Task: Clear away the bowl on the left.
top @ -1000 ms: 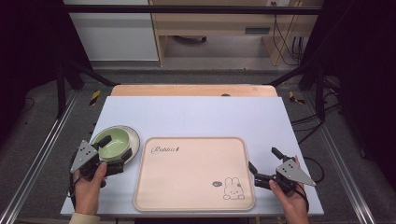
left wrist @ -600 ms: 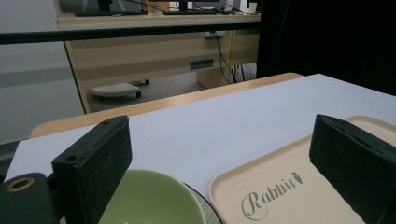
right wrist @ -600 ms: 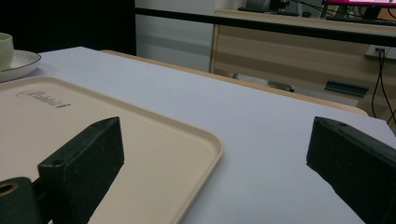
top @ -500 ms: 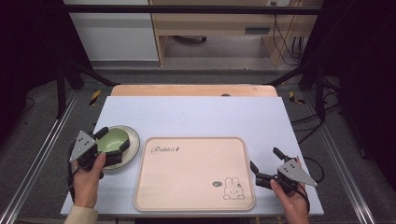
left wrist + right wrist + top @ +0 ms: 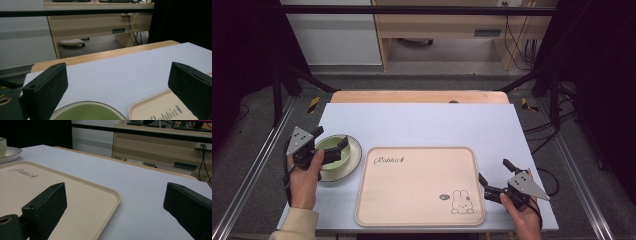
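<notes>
Two open hand-held grippers: left (image 5: 331, 139) straddles a round glossy green bowl (image 5: 332, 150), right (image 5: 494, 177) idle.

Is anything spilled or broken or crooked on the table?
Nothing stands out. The green bowl sits upright on its plate, the rabbit tray lies flat and square to the table, and no spill or crack shows.
</notes>
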`<state>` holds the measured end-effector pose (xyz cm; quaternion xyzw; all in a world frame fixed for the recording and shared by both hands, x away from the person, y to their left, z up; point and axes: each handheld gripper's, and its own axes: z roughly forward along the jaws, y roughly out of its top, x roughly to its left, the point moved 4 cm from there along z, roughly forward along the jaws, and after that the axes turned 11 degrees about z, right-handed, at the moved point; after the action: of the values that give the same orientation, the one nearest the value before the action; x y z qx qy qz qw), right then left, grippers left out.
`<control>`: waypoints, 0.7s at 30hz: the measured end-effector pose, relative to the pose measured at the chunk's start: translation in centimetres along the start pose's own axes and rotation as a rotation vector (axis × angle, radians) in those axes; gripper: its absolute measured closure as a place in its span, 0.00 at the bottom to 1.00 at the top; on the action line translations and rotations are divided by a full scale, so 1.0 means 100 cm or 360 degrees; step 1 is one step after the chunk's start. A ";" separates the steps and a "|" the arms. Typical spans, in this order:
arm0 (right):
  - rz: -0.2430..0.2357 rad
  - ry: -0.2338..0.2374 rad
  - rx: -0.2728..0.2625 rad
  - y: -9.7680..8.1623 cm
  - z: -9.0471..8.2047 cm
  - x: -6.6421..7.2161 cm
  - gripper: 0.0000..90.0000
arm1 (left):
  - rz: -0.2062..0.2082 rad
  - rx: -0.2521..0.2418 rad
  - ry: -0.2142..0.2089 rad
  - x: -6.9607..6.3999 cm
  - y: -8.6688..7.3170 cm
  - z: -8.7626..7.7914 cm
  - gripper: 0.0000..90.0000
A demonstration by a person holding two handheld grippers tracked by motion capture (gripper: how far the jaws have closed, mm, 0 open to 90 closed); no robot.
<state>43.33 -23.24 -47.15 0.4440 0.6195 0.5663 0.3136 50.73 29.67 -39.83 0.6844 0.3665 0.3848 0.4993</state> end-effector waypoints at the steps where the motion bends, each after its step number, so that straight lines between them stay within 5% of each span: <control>1: 0.0000 0.0000 0.0000 0.000 0.000 0.000 0.05 | 0.0000 0.0000 0.0000 0.000 0.000 0.000 0.04; 11: 0.0000 -0.0003 -0.0012 0.002 -0.001 0.001 0.06 | -0.0059 0.0144 0.0178 0.036 -0.031 -0.019 0.04; 14: -0.0011 -0.0013 -0.0012 0.002 -0.002 0.001 0.07 | -0.0105 0.0275 0.0253 0.046 -0.040 -0.026 0.04; 21: -0.0003 -0.0012 -0.0010 0.002 -0.003 0.001 0.07 | -0.0129 0.0356 0.0268 0.050 -0.051 -0.026 0.04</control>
<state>43.09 -23.28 -46.92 0.4447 0.6169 0.5663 0.3178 49.98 36.39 -43.42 0.6857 0.4751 0.3771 0.4024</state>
